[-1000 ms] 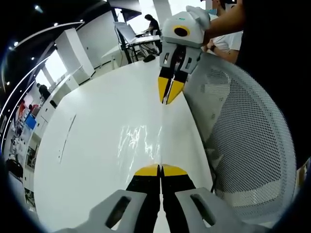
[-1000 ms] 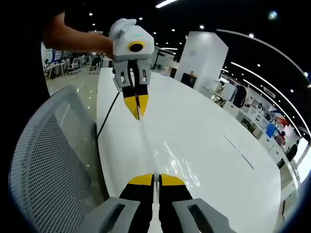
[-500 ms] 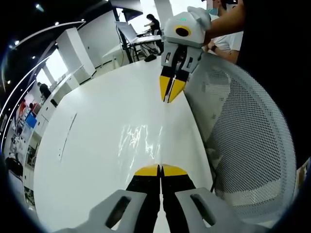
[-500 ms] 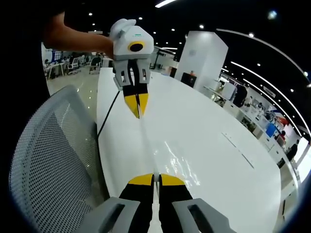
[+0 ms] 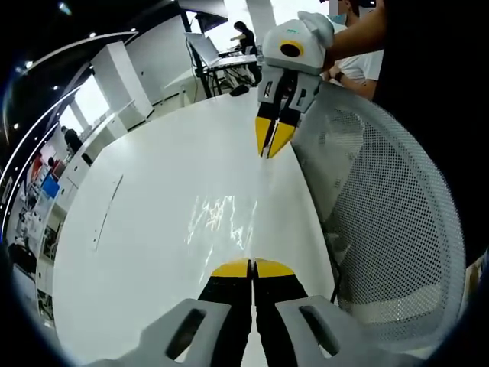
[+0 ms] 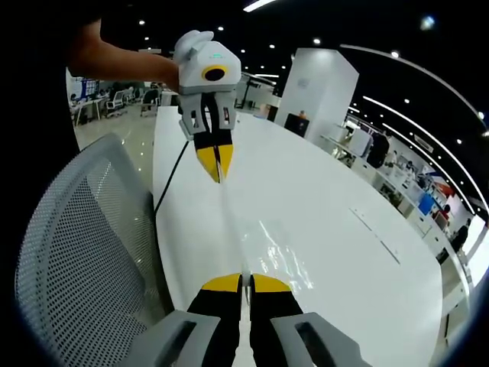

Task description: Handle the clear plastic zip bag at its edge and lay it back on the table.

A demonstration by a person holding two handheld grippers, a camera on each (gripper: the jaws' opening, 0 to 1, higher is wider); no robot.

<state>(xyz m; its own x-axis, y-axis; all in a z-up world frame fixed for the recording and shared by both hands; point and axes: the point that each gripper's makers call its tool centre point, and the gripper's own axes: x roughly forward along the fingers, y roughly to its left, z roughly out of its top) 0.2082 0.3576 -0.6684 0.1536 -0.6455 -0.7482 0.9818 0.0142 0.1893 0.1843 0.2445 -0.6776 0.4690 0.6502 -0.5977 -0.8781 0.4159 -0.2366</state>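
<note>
Since a second ago the right tool (image 5: 269, 148) has drawn slightly farther from the left tool (image 5: 252, 269). Both are clenched on opposite edges of the clear plastic zip bag (image 5: 226, 218), stretched between them over the table (image 5: 137, 229). Lower both ends level before letting go.

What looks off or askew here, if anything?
Nothing stands out. The clear zip bag is stretched between the left tool and right tool, each shut on an edge, above the white table.
</note>
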